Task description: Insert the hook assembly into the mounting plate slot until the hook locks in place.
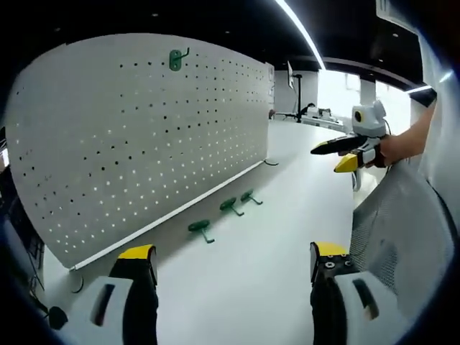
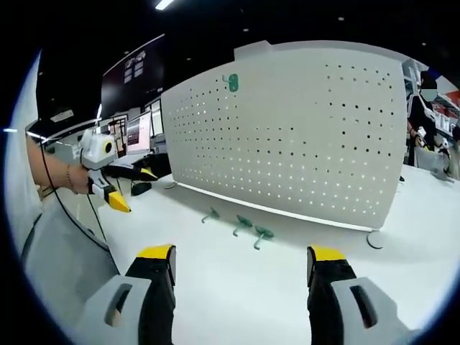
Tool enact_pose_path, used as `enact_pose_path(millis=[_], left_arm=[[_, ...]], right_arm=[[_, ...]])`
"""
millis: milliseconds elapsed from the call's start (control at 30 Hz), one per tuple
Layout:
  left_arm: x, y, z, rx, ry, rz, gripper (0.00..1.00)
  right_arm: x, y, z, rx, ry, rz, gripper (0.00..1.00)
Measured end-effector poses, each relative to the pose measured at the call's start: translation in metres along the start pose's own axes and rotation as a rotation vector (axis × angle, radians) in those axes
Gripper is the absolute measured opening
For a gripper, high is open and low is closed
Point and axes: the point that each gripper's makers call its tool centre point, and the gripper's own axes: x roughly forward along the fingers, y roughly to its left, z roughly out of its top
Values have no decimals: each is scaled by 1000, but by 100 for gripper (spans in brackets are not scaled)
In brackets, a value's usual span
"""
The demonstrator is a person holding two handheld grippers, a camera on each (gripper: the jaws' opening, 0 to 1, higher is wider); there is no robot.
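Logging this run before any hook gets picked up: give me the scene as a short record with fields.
Surface: white table
Pegboard: standing upright on the table
Mounted hook: one green, near the pegboard's top
Loose hooks: three green, lying on the table before the pegboard
Left gripper: open, empty
Right gripper: open, empty
Task state: no hook grasped yet

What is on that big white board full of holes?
One green plastic hook hangs near the top of the white perforated board; three more green hooks lie on the table below. The board's back is hidden.
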Motion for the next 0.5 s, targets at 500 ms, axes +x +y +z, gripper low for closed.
enact_pose_path(millis=[500], left_arm=[[14, 2, -5, 105, 95, -90, 90]], right_arm=[[1, 4, -2, -13, 17, 9, 71]])
